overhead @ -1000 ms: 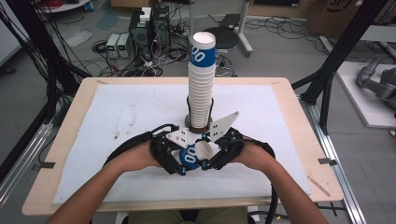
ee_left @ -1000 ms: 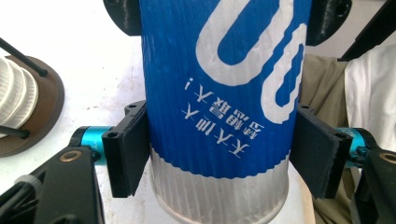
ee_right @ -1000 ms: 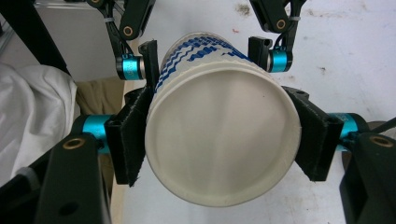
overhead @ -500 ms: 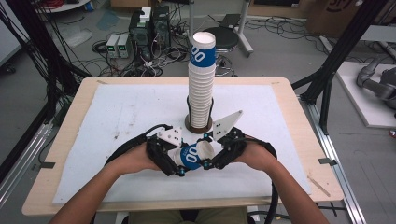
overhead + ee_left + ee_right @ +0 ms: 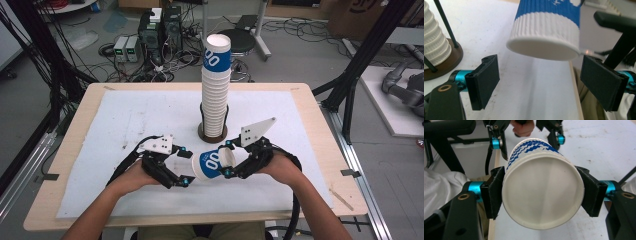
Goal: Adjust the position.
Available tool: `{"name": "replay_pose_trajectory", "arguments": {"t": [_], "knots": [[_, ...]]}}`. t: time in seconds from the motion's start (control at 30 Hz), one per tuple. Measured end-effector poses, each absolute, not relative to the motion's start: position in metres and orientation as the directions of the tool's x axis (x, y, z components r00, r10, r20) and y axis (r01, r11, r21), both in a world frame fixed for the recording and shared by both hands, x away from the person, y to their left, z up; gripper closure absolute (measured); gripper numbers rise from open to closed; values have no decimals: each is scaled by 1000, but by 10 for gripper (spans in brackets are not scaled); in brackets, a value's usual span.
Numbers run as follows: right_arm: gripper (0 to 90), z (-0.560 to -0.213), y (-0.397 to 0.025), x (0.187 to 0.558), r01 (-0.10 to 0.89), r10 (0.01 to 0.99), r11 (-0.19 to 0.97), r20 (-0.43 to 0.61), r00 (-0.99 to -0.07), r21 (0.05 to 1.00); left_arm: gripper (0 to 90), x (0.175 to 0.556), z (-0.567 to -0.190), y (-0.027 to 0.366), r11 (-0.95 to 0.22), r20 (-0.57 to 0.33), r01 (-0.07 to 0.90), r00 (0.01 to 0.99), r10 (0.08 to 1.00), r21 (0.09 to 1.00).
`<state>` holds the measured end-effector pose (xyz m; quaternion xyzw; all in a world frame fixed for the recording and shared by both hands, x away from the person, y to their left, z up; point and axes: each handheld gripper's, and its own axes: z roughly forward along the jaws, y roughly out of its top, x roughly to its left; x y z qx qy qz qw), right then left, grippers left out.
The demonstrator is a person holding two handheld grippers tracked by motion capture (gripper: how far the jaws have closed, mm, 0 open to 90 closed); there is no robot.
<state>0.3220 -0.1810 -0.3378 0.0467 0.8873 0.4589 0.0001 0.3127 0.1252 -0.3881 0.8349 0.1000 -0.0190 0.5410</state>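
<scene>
A blue and white paper cup (image 5: 210, 164) lies sideways just above the mat, with my right gripper (image 5: 226, 159) shut on its rim end. In the right gripper view the cup (image 5: 542, 195) faces the camera between both pads of the right gripper (image 5: 542, 192). My left gripper (image 5: 186, 167) stands open just left of the cup's base, apart from it. From the left gripper view, the cup (image 5: 546, 27) hangs beyond the spread jaws of the left gripper (image 5: 541, 82). A tall stack of cups (image 5: 215, 90) stands on a brown base (image 5: 202, 133) behind.
A white mat (image 5: 120, 115) covers the wooden table (image 5: 310, 107). Thin black rods rise around the stack (image 5: 435, 42) from its brown base (image 5: 447, 66). Black frame poles, cables and electronics sit on the floor beyond the table.
My left gripper has drawn back to the left, off the cup, and its jaws now stand apart. The cup stays in the right gripper, a little nearer the front edge.
</scene>
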Motion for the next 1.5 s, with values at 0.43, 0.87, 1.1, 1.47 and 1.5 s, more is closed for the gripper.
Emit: {"name": "replay_pose_trajectory", "arguments": {"t": [0.43,0.87,1.1,1.47,1.5], "knots": [[302,-351,-200,321,144,139,460,89,-986,876,158,308,-394,136,-202,-139,181,969,203,963],[302,-376,-212,318,189,153,358,142,-978,914,157,305,-395,130,-128,-147,172,972,182,977],[302,-380,-212,315,195,135,310,160,-978,931,157,305,-394,122,-115,-140,160,977,163,980],[302,-385,-210,314,209,114,275,184,-976,938,157,304,-395,114,-100,-129,144,981,142,984],[302,-385,-210,314,215,110,274,192,-975,937,157,304,-395,113,-99,-127,141,982,140,985]]}}
